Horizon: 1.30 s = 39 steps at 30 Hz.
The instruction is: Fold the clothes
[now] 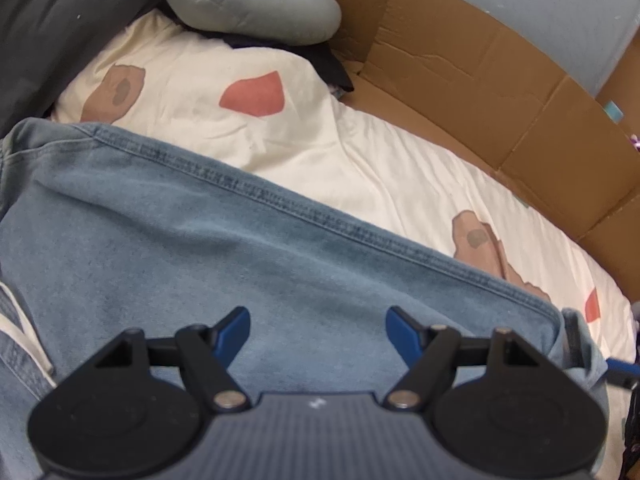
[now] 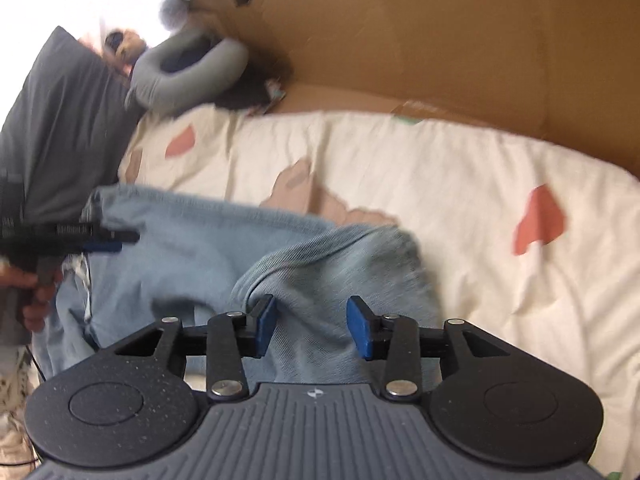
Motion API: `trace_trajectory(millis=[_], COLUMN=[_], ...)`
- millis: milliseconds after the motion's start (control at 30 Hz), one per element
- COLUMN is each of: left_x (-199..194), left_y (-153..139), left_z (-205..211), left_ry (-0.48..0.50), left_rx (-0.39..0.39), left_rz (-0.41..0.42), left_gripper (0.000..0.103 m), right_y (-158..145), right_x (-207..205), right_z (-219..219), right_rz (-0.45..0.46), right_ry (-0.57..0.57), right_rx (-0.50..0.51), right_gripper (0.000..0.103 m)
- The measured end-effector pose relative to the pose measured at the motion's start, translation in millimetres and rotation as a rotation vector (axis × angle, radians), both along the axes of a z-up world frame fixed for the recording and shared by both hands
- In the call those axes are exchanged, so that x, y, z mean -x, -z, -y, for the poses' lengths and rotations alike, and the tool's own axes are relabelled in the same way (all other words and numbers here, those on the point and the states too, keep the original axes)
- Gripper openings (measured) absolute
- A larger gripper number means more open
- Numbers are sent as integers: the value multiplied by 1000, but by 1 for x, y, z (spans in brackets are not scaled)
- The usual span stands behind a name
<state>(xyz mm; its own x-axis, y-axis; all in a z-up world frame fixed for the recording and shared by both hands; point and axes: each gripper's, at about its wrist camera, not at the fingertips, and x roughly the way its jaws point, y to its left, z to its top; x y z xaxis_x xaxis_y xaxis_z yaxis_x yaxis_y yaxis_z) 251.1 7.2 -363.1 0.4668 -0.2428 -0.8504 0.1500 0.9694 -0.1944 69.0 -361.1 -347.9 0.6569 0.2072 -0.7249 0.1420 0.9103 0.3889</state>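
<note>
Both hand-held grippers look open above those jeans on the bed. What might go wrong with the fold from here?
Judging from the pictures:
1. The right hand-held gripper is open over a bunched hump of the jeans; closing there may grab several layers and skew the fold.
2. The left hand-held gripper is open above flat denim, offering little edge to pinch.
3. The bedsheet is wrinkled and could get caught along with the denim.

faded denim jeans (image 1: 240, 248), creased cotton sheet (image 1: 360, 152), matt cardboard (image 1: 480, 80).
</note>
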Motion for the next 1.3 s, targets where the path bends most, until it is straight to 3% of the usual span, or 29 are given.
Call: trace_trajectory(millis=[133, 400, 800, 1067, 1167, 1233, 1300], left_x=[-1, -4, -7, -7, -10, -15, -21], left_y=[1, 0, 9, 23, 26, 26, 24], left_z=[-1, -2, -12, -15, -13, -9, -4], left_ry=[-8, -12, -28, -29, -27, -27, -21], left_rx=[1, -5, -16, -33, -34, -26, -17], left_rz=[-5, 2, -24, -53, -57, -58, -53], left_gripper=[77, 77, 77, 77, 77, 77, 77], right_y=[-7, 21, 61, 70, 67, 65, 61], right_x=[1, -33, -69, -79, -78, -76, -73], right_z=[18, 38, 28, 16, 11, 7, 10], right_rz=[20, -18, -120, -166, -167, -166, -161], right_ry=[39, 19, -70, -136, -165, -184, -175], right_rx=[19, 70, 83, 126, 169, 196, 200], right_gripper=[46, 46, 46, 56, 42, 23, 18])
